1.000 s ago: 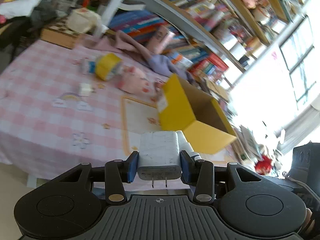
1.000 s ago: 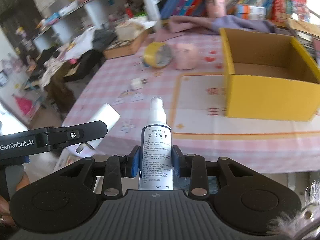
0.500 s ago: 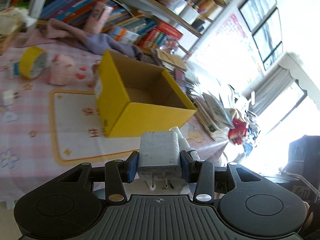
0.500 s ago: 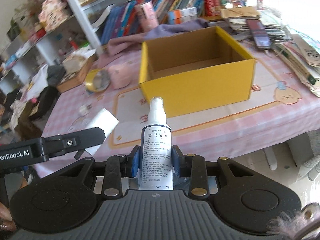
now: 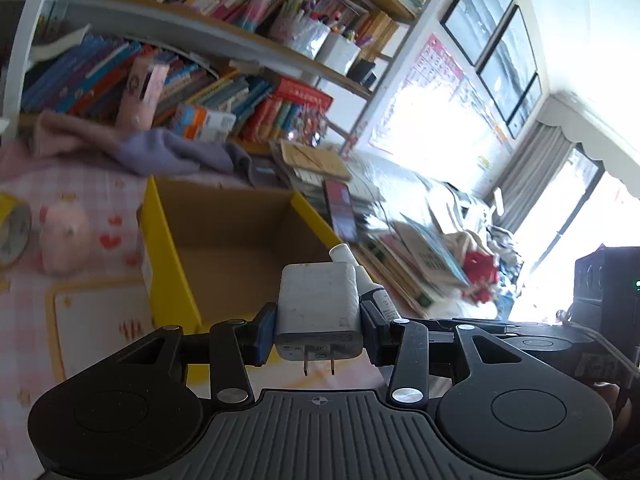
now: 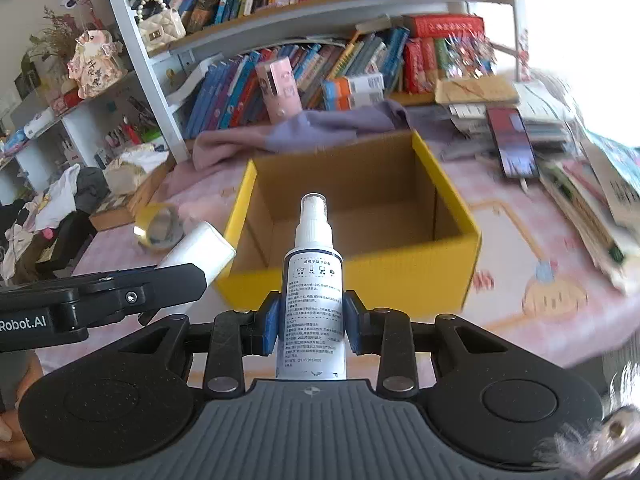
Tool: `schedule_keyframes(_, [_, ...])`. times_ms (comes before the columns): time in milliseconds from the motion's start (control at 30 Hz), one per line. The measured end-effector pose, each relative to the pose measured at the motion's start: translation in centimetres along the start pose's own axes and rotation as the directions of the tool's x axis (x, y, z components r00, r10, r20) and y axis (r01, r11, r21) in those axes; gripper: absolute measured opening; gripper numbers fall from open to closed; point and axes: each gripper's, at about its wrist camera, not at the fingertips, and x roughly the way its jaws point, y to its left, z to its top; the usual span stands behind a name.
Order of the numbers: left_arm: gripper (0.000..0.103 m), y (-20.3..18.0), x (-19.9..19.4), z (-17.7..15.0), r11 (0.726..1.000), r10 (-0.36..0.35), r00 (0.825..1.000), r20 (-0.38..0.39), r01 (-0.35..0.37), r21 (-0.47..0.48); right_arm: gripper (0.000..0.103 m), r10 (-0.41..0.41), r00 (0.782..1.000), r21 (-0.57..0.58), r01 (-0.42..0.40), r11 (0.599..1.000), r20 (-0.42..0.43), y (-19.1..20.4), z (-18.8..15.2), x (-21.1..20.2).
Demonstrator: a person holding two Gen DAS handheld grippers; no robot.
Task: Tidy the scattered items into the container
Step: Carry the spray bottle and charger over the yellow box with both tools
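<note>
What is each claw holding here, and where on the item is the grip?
Left claw clamps the white charger by its two side faces, prongs toward the camera. Right claw grips the spray bottle around its labelled body.

Bookshelf (image 6: 320,12) behind; bright window (image 5: 568,208) rt.

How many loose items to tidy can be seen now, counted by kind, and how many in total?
White charger, held in the left claw: 1
White spray bottle, held in the right claw: 1
Yellow tape roll, on the table: 1
Pink soft toy, on the table: 1
Total: 4, none yet inside the yellow box.
</note>
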Motion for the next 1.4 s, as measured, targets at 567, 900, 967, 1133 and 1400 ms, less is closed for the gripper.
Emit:
schedule_keyframes(567, [0.042,-0.1,12.8,3.1,0.928,0.349,0.934,-0.074,-0.333,0.168,0.031,0.103,0.971,-0.163,-0.140,0.977,-0.216,-6.7,6.8,14.3])
schedule_keyframes(900, [0.042,-0.1,17.3,2.8,0.867,0.471,0.867,-0.160,-0.422,0.266,0.031,0.086,0.947,-0.267,-0.173,0.948,-0.309,-8.5,7.2,18.3])
schedule_keyframes(967, [0.042,0.0,17.9,2.7,0.855,0.494,0.851,-0.178,-0.437,0.280,0.031,0.078,0.937,-0.308,-0.190,0.932,-0.340,-8.3,7.0,19.0])
schedule_keyframes(1133, [0.042,0.3,18.4,2.6,0.832,0.534,0.823,-0.195,-0.469,0.298,0.031,0.099,0.920,-0.320,-0.230,0.919,-0.378,-8.4,7.1,19.5])
schedule_keyframes(1400, [0.042,-1.1,19.4,2.1,0.823,0.528,0.824,-0.203,-0.439,0.360,0.031,0.085,0.910,-0.332,-0.234,0.914,-0.405,-9.3,6.4,19.1])
